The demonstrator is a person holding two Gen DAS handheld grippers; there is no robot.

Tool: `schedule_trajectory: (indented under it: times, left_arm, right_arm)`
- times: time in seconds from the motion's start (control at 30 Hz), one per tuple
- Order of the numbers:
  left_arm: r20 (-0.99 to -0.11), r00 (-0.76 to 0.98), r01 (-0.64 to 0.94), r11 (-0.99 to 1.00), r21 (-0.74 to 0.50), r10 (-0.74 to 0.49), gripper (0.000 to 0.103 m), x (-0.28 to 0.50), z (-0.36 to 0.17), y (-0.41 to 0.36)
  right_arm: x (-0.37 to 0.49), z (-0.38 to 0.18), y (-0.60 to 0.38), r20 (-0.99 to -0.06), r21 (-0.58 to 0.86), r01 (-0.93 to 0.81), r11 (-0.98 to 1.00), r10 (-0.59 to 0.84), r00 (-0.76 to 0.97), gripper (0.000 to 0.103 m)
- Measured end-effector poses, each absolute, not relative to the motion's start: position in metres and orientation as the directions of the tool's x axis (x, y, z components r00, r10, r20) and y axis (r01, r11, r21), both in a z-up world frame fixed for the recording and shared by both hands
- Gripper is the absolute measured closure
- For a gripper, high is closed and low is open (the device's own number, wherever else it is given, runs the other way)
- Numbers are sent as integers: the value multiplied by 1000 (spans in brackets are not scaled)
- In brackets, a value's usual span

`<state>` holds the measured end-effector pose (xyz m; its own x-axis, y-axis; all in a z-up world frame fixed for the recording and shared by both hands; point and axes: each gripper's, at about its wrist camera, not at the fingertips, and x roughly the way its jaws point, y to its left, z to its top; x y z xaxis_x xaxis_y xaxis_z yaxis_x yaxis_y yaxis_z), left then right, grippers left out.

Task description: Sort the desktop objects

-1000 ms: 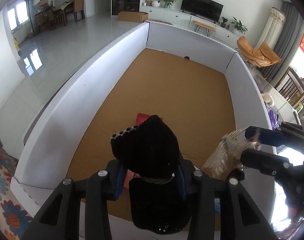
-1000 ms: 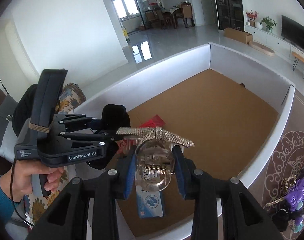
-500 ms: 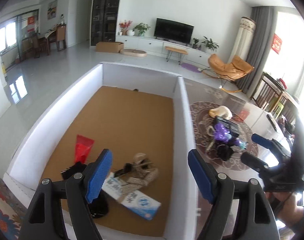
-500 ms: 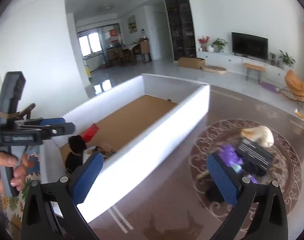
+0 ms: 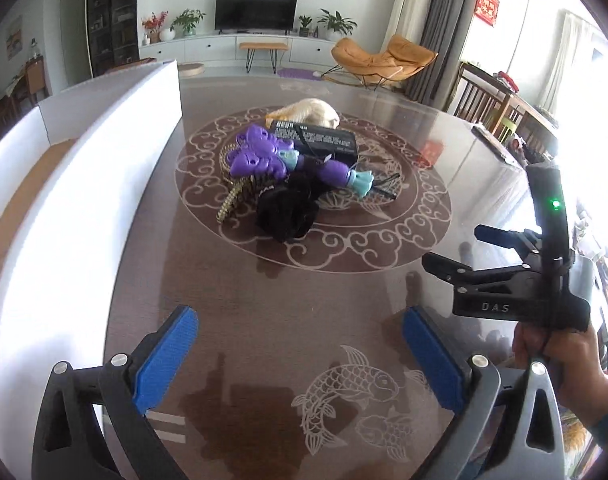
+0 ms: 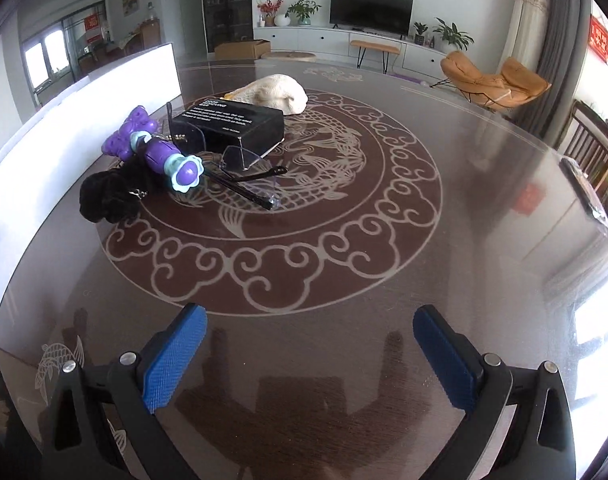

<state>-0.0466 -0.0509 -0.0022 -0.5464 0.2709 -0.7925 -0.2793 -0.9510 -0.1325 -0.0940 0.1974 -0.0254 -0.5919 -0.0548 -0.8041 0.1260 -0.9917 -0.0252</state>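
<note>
Both tongs, left (image 5: 299, 354) and right (image 6: 310, 354), gape empty; we hover short of the tabletop (image 6: 464, 216) pile, black scrunchie (image 6: 105, 196) nearest, choosing a target.

Desk (image 6: 444, 264): glossy brown, carp pattern
On it: purple toy (image 6: 155, 152), black box (image 6: 231, 122), glasses (image 6: 243, 176), black fabric (image 6: 107, 198), cream cloth (image 6: 277, 92), white bin (image 5: 63, 216)

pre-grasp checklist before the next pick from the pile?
1. Left gripper open, nothing held: ok.
2. Right gripper open, nothing held: ok.
3. Path to the pile over the table unobstructed: ok.
4. Black fuzzy item at the near edge of the pile, reachable first: ok.
5. Purple toy free of the glasses: cannot tell, they overlap.
6. White box wall beside the pile: ok.
</note>
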Motion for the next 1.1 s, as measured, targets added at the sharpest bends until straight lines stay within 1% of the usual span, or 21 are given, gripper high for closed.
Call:
schedule_trajectory:
  times: [0.1, 0.23, 0.37, 0.57, 1.1]
  left_arm:
    - [-805, -542, -257, -960, -115, 241, 0, -60, -23, -42]
    - [-809, -559, -259, -965, -40, 183, 0, -72, -34, -29]
    - [-815, -554, -283, -959, -12, 173, 0, -80, -40, -22]
    - [-818, -552, -287, -958, 3, 163, 0, -82, -46, -19]
    - [-815, -555, -285, -958, 1, 164, 0, -84, -47, -19]
  right_arm:
    - [-96, -34, 198, -815, -18, 116, -993, -52, -577, 0]
    - [-91, -31, 201, -796, -26, 84, -996, -30, -605, 0]
    - [-93, -35, 213, -807, 22, 29, -999, -35, -589, 0]
    - [-96, -37, 206, -813, -16, 26, -1000, -2, -582, 0]
    - [-96, -38, 207, -814, -11, 26, -1000, -6, -580, 0]
